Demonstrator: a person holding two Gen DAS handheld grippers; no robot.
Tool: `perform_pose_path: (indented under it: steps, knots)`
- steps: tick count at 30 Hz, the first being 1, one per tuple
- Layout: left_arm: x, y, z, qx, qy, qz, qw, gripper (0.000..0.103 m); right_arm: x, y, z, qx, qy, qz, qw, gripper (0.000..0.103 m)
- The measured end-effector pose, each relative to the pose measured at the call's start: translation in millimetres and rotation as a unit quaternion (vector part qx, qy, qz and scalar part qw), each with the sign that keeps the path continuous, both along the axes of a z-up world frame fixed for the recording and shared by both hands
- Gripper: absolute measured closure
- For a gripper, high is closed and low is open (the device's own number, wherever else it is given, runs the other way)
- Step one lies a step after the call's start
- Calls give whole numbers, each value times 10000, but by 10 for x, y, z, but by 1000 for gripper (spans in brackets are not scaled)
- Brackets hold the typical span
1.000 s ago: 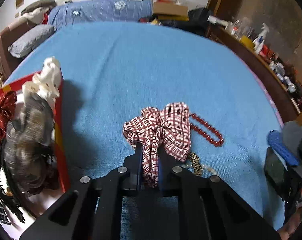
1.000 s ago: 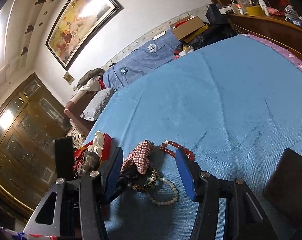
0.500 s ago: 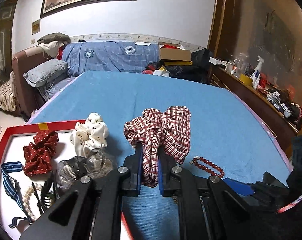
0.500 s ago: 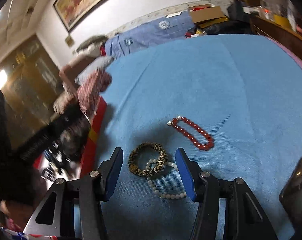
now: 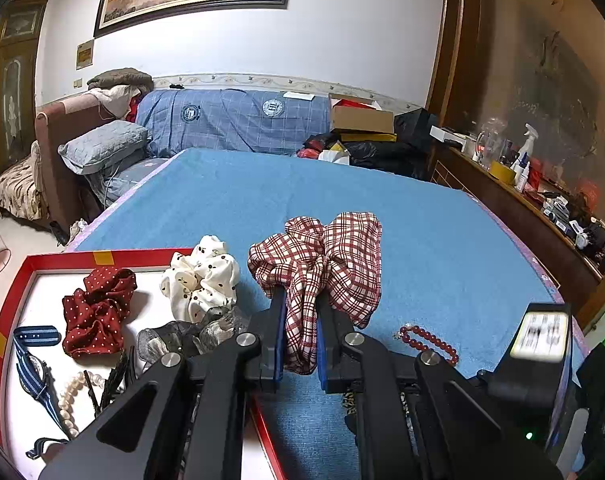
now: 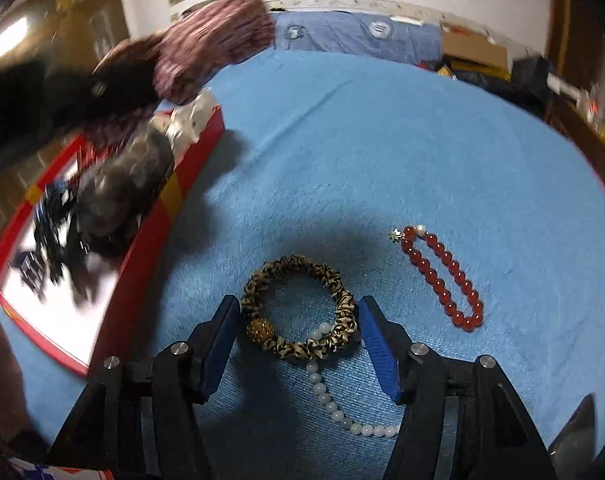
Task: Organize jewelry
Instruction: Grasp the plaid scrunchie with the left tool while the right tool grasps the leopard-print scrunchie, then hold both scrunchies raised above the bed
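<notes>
My left gripper [image 5: 298,300] is shut on a red-and-white plaid scrunchie [image 5: 322,264], held above the blue blanket beside the red-rimmed tray [image 5: 102,254]. The tray holds a dark red dotted scrunchie [image 5: 96,312], a cream dotted one [image 5: 200,276], a grey one [image 5: 190,334], a striped watch [image 5: 34,368] and a pearl bracelet [image 5: 68,400]. My right gripper [image 6: 299,304] points down at the blanket, its jaws opening, with a leopard-print hair ring [image 6: 298,312] between its fingers and not pinched. A white bead bracelet [image 6: 330,396] lies under that ring. A red bead bracelet [image 6: 442,276] lies to its right.
The blue blanket [image 5: 422,240] covers a wide bed. A sofa with a blue cover [image 5: 230,120] and a cardboard box [image 5: 362,118] stand behind it. A wooden shelf with bottles [image 5: 522,160] runs along the right. A dark object [image 6: 574,440] sits at the right wrist view's lower right.
My left gripper lifted the plaid scrunchie off the blanket and swung it towards the tray. My right gripper tipped down over the leopard-print ring and its jaws spread wider.
</notes>
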State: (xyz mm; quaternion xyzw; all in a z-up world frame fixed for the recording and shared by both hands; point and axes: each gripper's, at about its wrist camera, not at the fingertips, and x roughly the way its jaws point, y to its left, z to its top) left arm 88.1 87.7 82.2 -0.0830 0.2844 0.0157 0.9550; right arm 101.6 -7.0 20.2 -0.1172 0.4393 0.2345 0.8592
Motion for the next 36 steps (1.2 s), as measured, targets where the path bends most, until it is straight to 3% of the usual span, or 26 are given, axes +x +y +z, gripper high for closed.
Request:
perform_pose_path:
  steps: [2,5,6,9,13,18,22,36]
  knots:
    - [1,7,-11,16,8,11,10000,92,-47,23,-2,-97,-133,78,9998,45]
    - [5,19,-28,55,24,30,10000,92,-79,33,17,-105,-169,126,9997,79]
    - [7,11,-37,73,36,31,10000,92,-77,14,23,-103,-159,78,9998,82]
    - [16,-38,-46,128,59,22,9999,92,-65,-113,57,140,-29,-94,9999,84]
    - [28,-98,-52,198,54,-9,9998,92,-44,-395,307,767,-173,-452,9959,84]
    - [42,-168,-86,273,83,-103,9995,92,-46,-857,616,1412,-667,-1144,9811,84]
    - [39,-260,-114,418,84,-207,9989,92,-26,-1050,648,1774,-602,-1386,9725,84]
    - [-31,-386,-121,654,-56,-221,9976,92,-71,-900,699,1834,-755,-1177,9730,84]
